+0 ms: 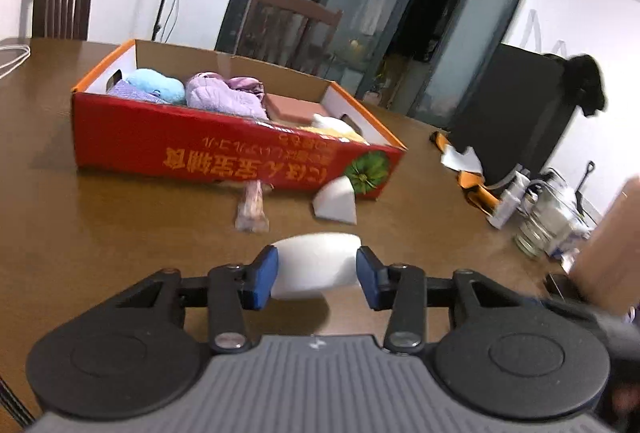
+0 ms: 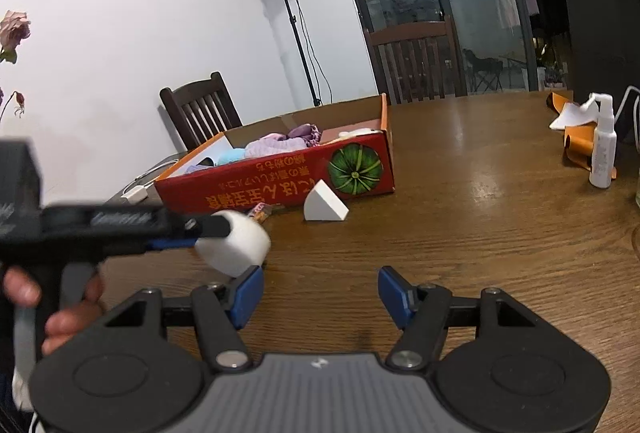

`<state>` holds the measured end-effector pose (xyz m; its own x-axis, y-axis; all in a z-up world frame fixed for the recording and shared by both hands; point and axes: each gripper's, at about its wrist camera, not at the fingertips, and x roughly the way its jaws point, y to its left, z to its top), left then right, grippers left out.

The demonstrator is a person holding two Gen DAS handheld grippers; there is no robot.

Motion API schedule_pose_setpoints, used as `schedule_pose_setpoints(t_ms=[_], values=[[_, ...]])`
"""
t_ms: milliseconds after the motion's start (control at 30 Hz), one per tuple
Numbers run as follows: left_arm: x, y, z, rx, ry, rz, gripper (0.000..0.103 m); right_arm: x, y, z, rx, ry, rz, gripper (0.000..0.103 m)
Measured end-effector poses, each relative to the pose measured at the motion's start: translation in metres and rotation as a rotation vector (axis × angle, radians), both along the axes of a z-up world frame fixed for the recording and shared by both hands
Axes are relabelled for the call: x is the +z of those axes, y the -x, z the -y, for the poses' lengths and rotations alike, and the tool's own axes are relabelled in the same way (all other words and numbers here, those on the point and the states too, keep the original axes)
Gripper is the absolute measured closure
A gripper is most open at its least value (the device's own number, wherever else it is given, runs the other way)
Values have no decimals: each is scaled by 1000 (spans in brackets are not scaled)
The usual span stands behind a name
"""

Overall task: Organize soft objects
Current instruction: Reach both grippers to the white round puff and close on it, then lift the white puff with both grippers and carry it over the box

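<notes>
- The table (image 2: 480, 193) runs out ahead of both tongs, brown wood, loads of bare space beyond the right tongs.
- The red box (image 1: 224, 157) sits ahead of the left tongs and ahead-left of the right ones. It's already holding lilac and blue cloth bundles plus a pinkish flat pad.
- The left tongs (image 1: 318, 273) are closed on a white sponge (image 1: 316, 265), one blue pad on each side, and it looks lifted off the table. It's the rounded egg-ish one, so I'd guess super light and squishy. Holding it across the fat middle like this seems right, since a squeeze near the tip would probably make it pop out.
- The right tongs (image 2: 320, 295) are wide open with nothing in them, hovering over bare wood.
- A white wedge sponge (image 2: 323, 207) lies on the table just in front of the box, ahead of both tongs. Same deal I reckon: no weight, no fragility, best grabbed across its flat faces.
- A small pinkish wrapped thing (image 1: 251, 207) lies left of the wedge; too blurry to say what it is.
- The right view shows the held sponge from the side, and the hand (image 2: 60, 313) on the left handle. The left view shows the box contents better.
</notes>
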<state>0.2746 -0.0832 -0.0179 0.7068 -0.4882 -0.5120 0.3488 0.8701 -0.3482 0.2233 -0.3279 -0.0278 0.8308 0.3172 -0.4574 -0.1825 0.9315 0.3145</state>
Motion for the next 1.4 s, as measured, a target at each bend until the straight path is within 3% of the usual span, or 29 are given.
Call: schedule_pose_setpoints(t_ms=[67,233,367,633,667,833,967,1167,1267,1400], values=[[-3,13,-10,-28,43,-21,45,-1,-3,4,15,-52,-11,39],[-4,13,-27,-3,102,-65,45,-4,-18,-2,98,-194,-38,40],[-10,0,-26,2,106,-100,53,-8,-33,-25,136,-175,-57,45],[-18,-2,-20,-31,122,-113,79,-23,-51,-40,134,-196,-121,71],[-18,-2,-21,-40,130,-114,80,-24,-52,-41,141,-205,-127,76],[-12,-1,-23,-52,151,-85,80,-20,-51,-42,151,-214,-124,79],[15,-21,-23,-76,174,-8,80,9,-60,-44,151,-171,-41,80],[65,-77,-37,-44,167,119,80,70,-128,-57,203,-124,72,80],[79,-119,-56,2,130,109,80,86,-183,-78,237,-128,68,80],[77,-181,-81,88,65,15,80,78,-265,-108,284,-185,-46,80]])
